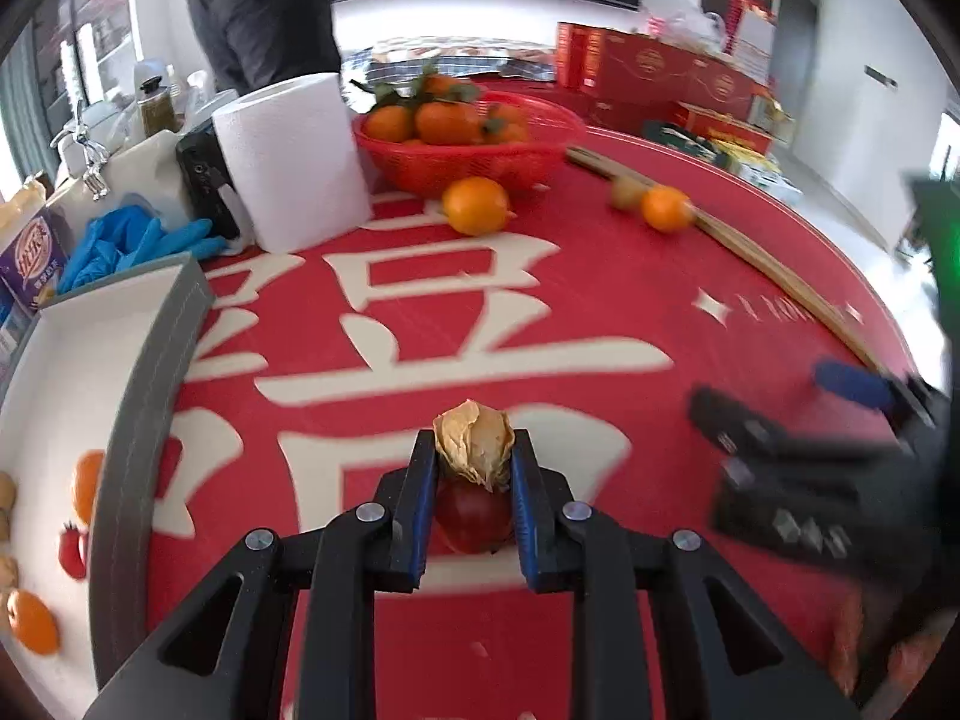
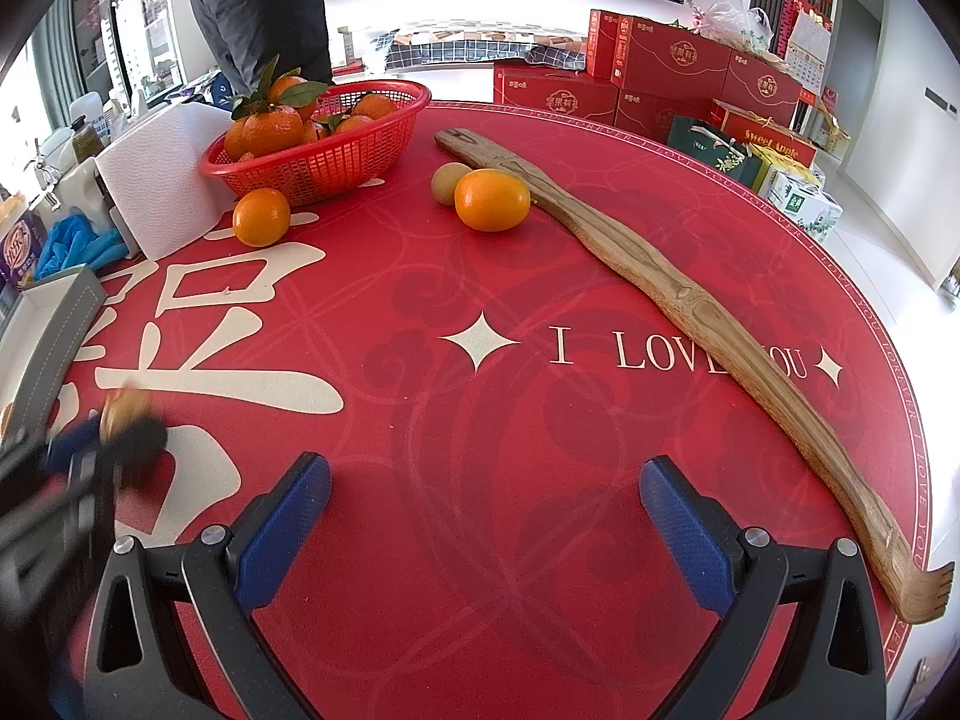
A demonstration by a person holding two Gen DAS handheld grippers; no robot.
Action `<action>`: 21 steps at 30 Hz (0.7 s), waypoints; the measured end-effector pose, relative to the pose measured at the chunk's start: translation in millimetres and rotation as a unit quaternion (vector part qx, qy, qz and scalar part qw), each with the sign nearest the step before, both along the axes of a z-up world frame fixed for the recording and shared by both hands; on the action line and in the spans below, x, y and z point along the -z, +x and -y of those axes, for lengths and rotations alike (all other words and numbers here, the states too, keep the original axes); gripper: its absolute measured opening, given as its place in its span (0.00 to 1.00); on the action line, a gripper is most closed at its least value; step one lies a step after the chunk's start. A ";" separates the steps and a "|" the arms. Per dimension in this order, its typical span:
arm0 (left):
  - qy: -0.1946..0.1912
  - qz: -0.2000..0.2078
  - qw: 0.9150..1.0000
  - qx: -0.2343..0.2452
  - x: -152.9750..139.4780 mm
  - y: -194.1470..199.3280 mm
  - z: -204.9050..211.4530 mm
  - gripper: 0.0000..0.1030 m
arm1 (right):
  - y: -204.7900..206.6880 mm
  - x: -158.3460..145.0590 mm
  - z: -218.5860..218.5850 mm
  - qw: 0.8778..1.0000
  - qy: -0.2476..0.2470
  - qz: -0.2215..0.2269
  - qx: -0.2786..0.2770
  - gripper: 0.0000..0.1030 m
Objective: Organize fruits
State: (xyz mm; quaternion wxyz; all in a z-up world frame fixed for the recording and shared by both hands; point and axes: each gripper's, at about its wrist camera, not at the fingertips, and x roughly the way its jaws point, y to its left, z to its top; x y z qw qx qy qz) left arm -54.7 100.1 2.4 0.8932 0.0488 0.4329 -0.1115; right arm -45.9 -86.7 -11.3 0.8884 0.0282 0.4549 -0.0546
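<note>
My left gripper [image 1: 473,459] is shut on a small fruit in a dry tan husk [image 1: 474,447], held above the red tablecloth with a red fruit [image 1: 474,519] showing just beneath it. It appears blurred at the left of the right wrist view [image 2: 129,420]. A white tray with a grey rim [image 1: 150,372] at the left holds oranges, a small red fruit and brown fruits. My right gripper [image 2: 485,516] is open and empty over the cloth; it shows blurred in the left wrist view [image 1: 780,420]. Loose on the table are an orange [image 2: 261,217], another orange [image 2: 492,199] and a brownish fruit [image 2: 449,180].
A red basket [image 2: 336,150] of leafy oranges stands at the back. A long wooden back scratcher [image 2: 678,300] lies across the right side. A paper towel roll [image 1: 294,162], blue gloves [image 1: 132,240] and bottles crowd the left. Red gift boxes [image 2: 660,72] stand behind. A person stands at the far edge.
</note>
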 end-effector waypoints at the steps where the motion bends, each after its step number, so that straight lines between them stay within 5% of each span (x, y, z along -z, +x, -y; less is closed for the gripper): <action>1: -0.002 0.000 1.000 0.005 -1.4 -4.1 0.2 0.27 | 0.0 0.0 0.0 1.000 0.000 0.000 0.000 1.00; 5: -0.005 0.031 0.999 -0.002 -17.6 -14.9 -9.5 0.67 | 0.0 0.0 0.1 1.000 0.000 0.000 0.000 1.00; 6: 0.003 0.046 0.999 -0.007 -21.4 -16.5 -11.3 0.71 | 0.0 0.1 0.1 1.000 0.000 0.000 0.000 1.00; 21: 0.022 0.030 0.999 0.025 -5.2 -46.5 -25.4 0.72 | -0.1 -0.1 0.2 1.000 0.000 0.000 0.000 1.00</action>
